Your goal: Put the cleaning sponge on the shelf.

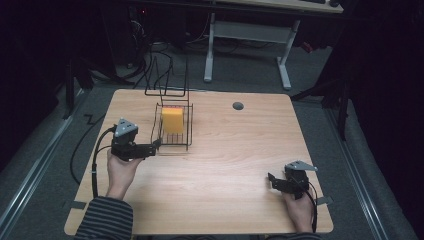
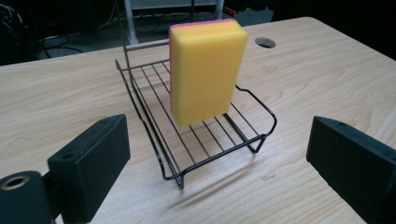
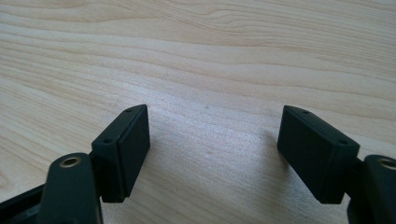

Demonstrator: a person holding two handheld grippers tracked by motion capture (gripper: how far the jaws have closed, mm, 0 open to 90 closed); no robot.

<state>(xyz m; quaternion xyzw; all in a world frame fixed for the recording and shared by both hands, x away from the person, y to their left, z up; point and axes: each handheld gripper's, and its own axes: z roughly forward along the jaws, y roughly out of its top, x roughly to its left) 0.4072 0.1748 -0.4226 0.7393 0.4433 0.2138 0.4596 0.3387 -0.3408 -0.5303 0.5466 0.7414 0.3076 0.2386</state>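
A yellow sponge [image 1: 172, 120] with a pink back stands upright in a black wire rack [image 1: 186, 142] on the wooden table. In the left gripper view the sponge [image 2: 205, 70] leans against the rack's [image 2: 219, 151] sloped wires. My left gripper [image 1: 156, 145] is open just left of the rack's front corner, its jaws wide apart and empty [image 2: 224, 163]. My right gripper [image 1: 271, 181] rests open near the table's front right, with bare wood between its jaws [image 3: 212, 149].
A round grommet hole [image 1: 238, 106] sits at the table's back right. The rack's tall wire back [image 1: 167, 80] rises behind the sponge. Beyond the table [image 1: 240, 150] stand a white desk frame [image 1: 247, 42] and floor cables.
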